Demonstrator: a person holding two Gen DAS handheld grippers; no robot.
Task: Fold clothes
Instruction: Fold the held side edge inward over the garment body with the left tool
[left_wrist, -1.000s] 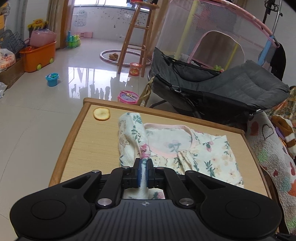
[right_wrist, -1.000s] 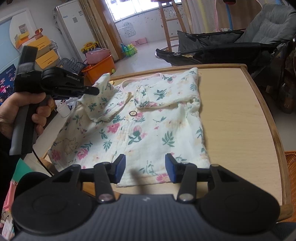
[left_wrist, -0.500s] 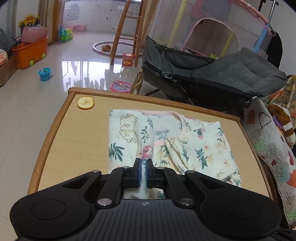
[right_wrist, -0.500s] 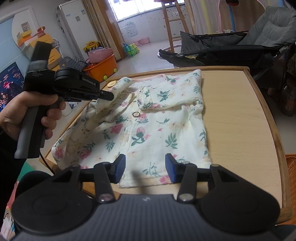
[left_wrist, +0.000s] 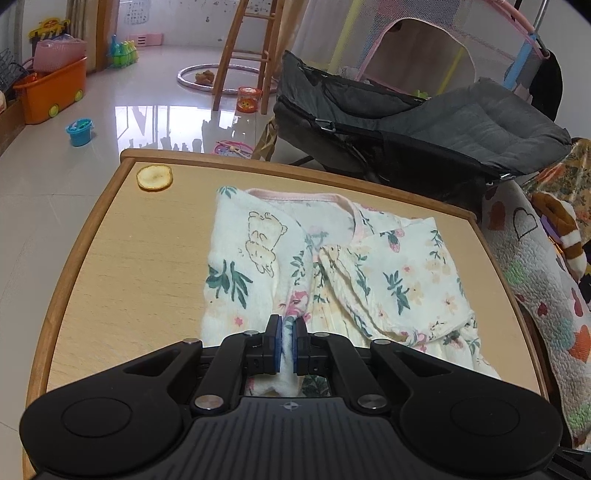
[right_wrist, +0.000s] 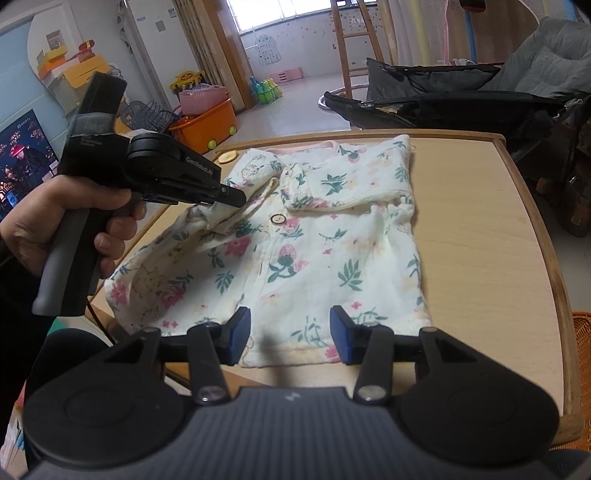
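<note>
A round yellowish dried slice (left_wrist: 154, 177) lies near the far left corner of the light wooden table (left_wrist: 125, 266). On the glossy floor beyond stand an orange wheeled plastic bin (left_wrist: 50, 94), a small blue bucket (left_wrist: 79, 132) and a wooden ladder stool (left_wrist: 246, 55), with a dark grey padded stroller (left_wrist: 424, 122) just behind the table.

A cream floral baby shirt (right_wrist: 314, 240) (pink neckline, one round button) lies spread on the wooden surface (right_wrist: 480, 240), its right sleeve already folded across the chest. Its left sleeve is lifted off the surface and bunched over the front.

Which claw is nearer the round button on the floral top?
Left. The left claw pinches a sleeve beside the round button; the right claw hovers open at the floral top's hem.
</note>
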